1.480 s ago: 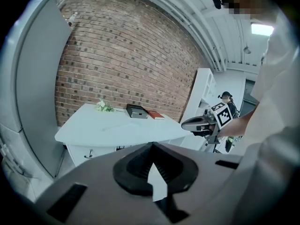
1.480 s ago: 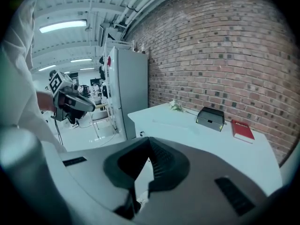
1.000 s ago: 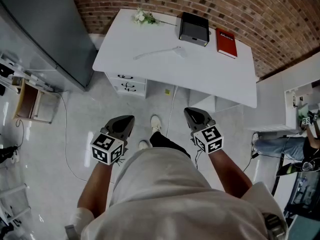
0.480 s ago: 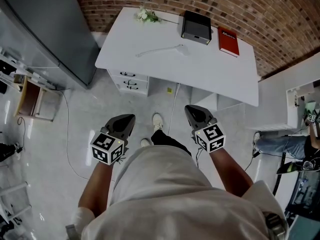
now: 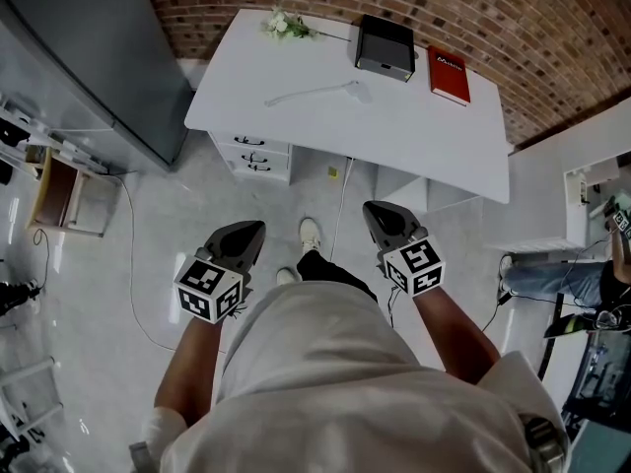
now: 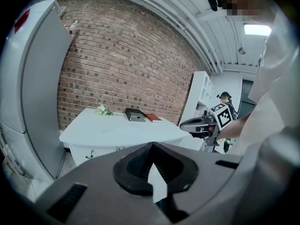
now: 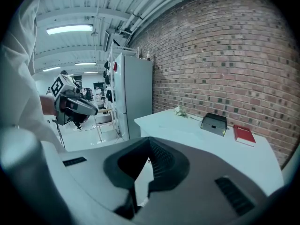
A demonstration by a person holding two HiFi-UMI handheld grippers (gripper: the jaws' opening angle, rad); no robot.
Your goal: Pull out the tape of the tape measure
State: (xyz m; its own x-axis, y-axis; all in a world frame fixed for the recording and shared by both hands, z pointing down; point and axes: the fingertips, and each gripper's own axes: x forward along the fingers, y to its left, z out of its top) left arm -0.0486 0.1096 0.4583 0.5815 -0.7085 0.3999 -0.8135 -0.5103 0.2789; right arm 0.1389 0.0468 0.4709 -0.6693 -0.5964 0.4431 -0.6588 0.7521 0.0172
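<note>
left gripper [image 5: 248,233]: clenched, empty | right gripper [image 5: 376,212]: clenched, empty | both near body, well apart from white desk [image 5: 424,146] | red book [image 5: 449,75]: far right of desk

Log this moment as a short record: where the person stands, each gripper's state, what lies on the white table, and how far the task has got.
stance: person stands on the floor, short of the white table, both grippers pointing toward it
left gripper: jaws together, nothing between them
right gripper: jaws together, nothing between them
on the table: flowers, dark box, red book, slim pale object too small to identify
task item: not identifiable in any view
task status: not begun; neither gripper touches anything
</note>
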